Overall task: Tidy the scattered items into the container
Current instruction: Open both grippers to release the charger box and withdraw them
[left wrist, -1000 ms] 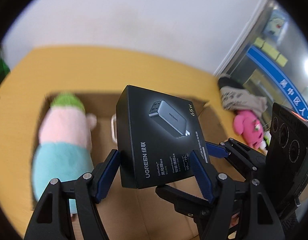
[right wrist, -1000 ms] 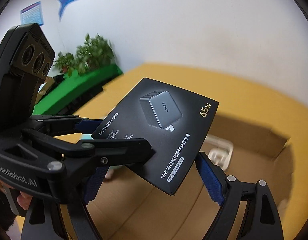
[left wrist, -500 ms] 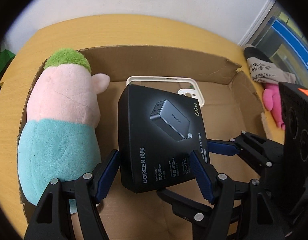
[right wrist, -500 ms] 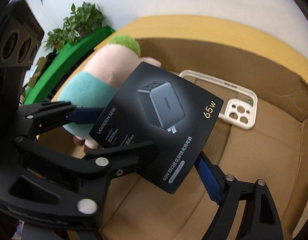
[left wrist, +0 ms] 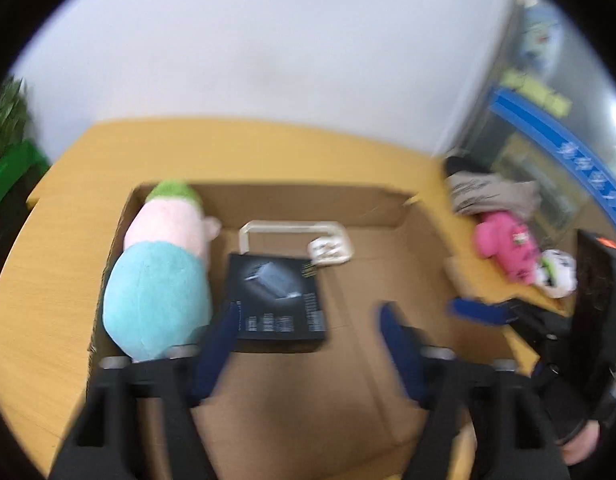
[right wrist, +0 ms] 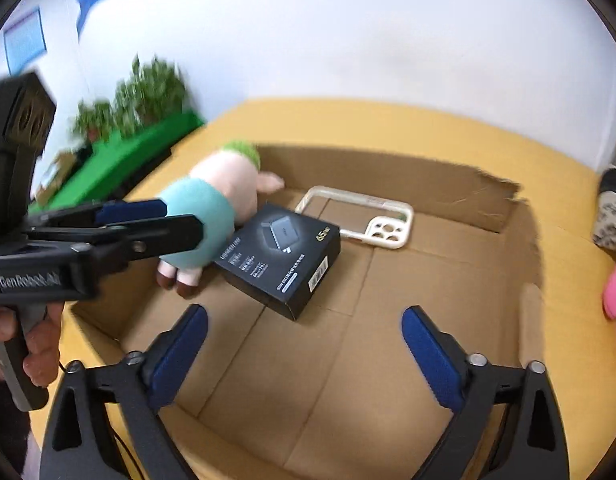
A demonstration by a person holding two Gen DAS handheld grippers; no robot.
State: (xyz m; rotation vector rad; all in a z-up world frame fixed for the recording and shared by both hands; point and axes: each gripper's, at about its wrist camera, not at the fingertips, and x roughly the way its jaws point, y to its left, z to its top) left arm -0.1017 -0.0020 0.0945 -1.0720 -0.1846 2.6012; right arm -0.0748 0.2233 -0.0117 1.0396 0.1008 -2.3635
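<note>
The black charger box (left wrist: 277, 300) (right wrist: 283, 256) lies free on the floor of the open cardboard carton (left wrist: 308, 196) (right wrist: 388, 184). It rests against a pink-and-teal plush pig (left wrist: 159, 280) (right wrist: 211, 208) and in front of a cream phone case (left wrist: 299, 240) (right wrist: 368, 220). My left gripper (left wrist: 308, 320) (right wrist: 167, 220) hovers near the plush. In the right wrist view its fingers lie close together on nothing; the blurred left wrist view smears them apart. My right gripper (right wrist: 303, 314) hangs over the carton's near side with its jaws closing and nothing between them.
A pink plush (left wrist: 504, 248), a printed cloth bundle (left wrist: 492, 196) and a small white item (left wrist: 556, 276) lie on the yellow table (left wrist: 247, 148) right of the carton. Potted plants (right wrist: 139, 92) stand off the table's left. A hand (right wrist: 35, 352) grips the left gripper's handle.
Both grippers have let go of the charger box, which now lies on the carton floor beside the plush. Both have drawn back from it, and the left one's fingers have come together.
</note>
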